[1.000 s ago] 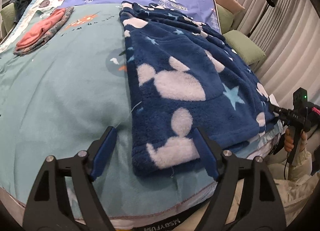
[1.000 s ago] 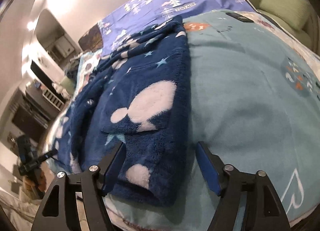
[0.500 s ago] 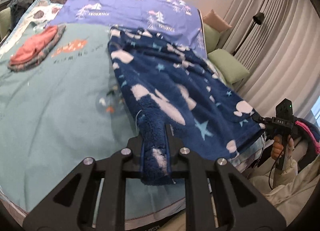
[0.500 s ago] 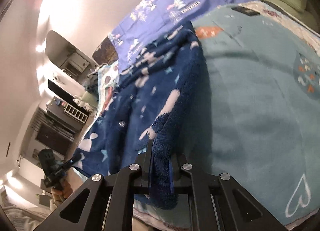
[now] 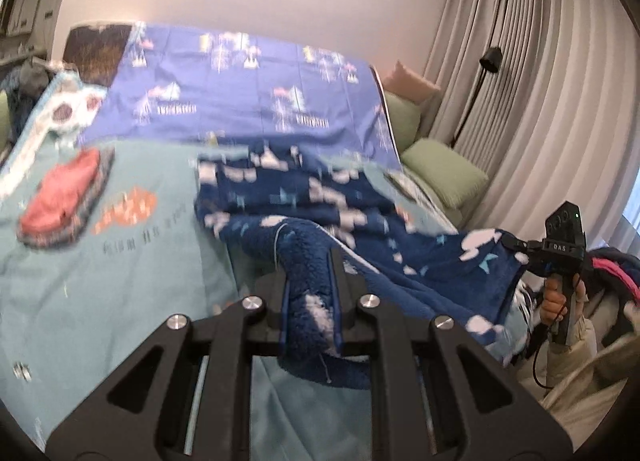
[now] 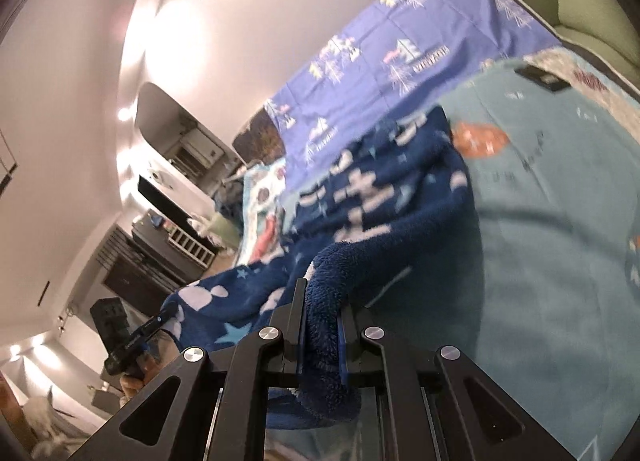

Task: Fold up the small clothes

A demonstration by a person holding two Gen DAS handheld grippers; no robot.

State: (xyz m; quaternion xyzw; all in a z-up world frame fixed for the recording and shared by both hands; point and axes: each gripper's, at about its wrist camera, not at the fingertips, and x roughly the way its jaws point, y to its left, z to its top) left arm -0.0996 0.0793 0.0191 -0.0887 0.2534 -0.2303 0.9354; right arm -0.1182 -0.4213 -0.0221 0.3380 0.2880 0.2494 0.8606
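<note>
— Left wrist view: what did the left gripper (image 5: 310, 297) hold?

— Its jaws were clamped on a bunched corner of the navy fleece garment (image 5: 320, 197), which was lifted off the teal bedspread (image 5: 120, 281) at the near end and trailed back across the bed. The right gripper (image 6: 320, 325) was pinched shut on the other near corner (image 6: 384, 197).

— Any writing?

— "DAS" on the right gripper's body (image 5: 562, 247). The purple sheet (image 5: 248, 85) carried tree prints with a word under them, too blurred to read.

— And around it?

— A folded red-and-grey piece (image 5: 64, 197) lay well apart on the bedspread. Green cushions (image 5: 444, 173), a black floor lamp (image 5: 490, 61) and pale curtains (image 5: 540, 81) stood beside the bed.
</note>
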